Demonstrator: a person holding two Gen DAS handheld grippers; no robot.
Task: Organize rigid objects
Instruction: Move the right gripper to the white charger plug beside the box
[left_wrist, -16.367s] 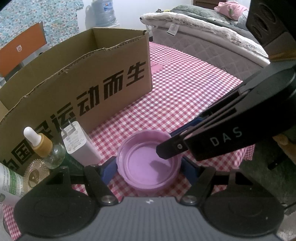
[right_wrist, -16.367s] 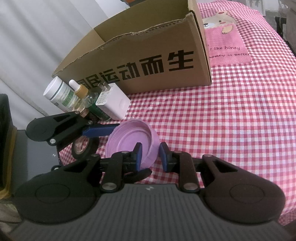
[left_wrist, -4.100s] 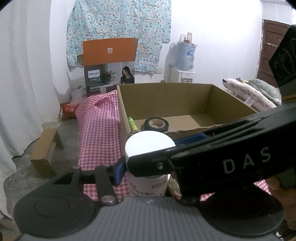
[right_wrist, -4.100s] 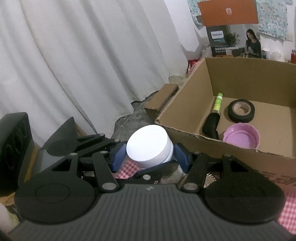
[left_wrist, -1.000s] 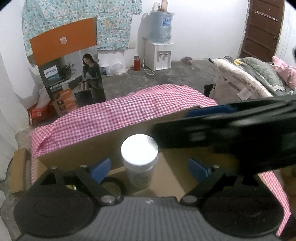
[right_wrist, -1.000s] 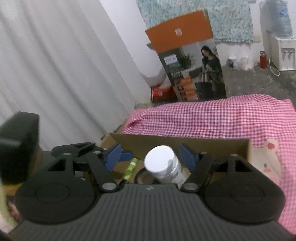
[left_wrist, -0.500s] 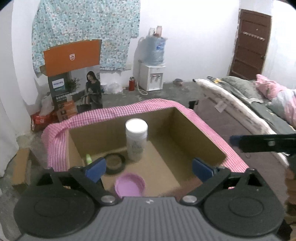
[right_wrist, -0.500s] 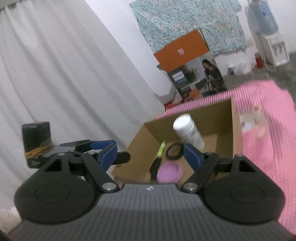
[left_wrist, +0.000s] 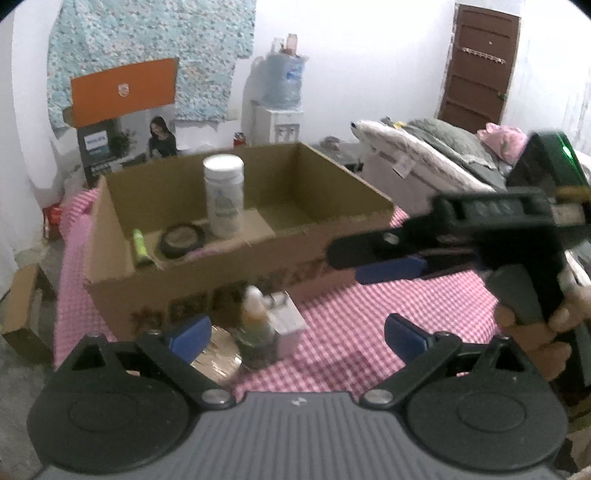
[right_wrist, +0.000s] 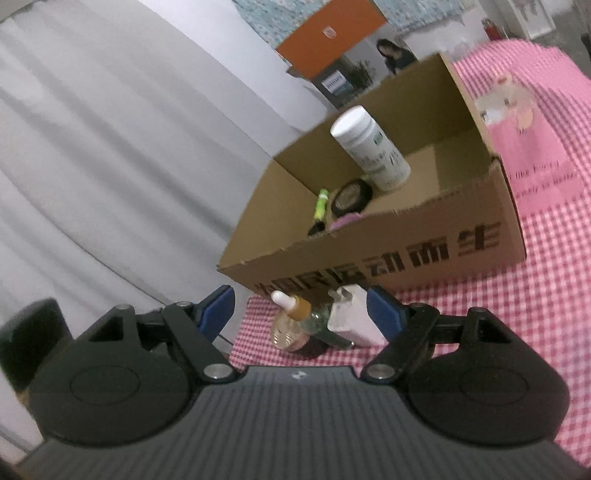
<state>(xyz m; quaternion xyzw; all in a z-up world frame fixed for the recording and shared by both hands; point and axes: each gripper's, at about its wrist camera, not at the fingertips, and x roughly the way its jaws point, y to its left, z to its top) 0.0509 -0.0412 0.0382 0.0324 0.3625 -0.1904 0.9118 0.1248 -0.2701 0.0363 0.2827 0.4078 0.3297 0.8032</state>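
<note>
1. The surface is a table under a pink-and-white checked tablecloth (left_wrist: 369, 325), with a printed cartoon patch toward its far right side in the right wrist view.
2. An open cardboard box (left_wrist: 236, 266) sits at the table's left edge. Inside, a white-capped bottle (left_wrist: 223, 195) stands upright, with a black tape roll (left_wrist: 181, 240) and a green tube (left_wrist: 139, 248) near the box's left wall.
3. Just outside the box's front wall stand a dropper bottle (right_wrist: 295, 314) and a white charger plug (right_wrist: 351, 321), touching or nearly so.
4. Left gripper (left_wrist: 295, 336): jaws wide apart, nothing between the pads.
5. Right gripper (right_wrist: 301, 306): also apart, empty, a hand (left_wrist: 546, 325) on its handle.
6. Room: white curtain (right_wrist: 110, 147) on the left, orange-topped carton (left_wrist: 123, 114), water dispenser (left_wrist: 280, 103), brown door (left_wrist: 476, 66), and a bed (left_wrist: 443, 147) on the right.
</note>
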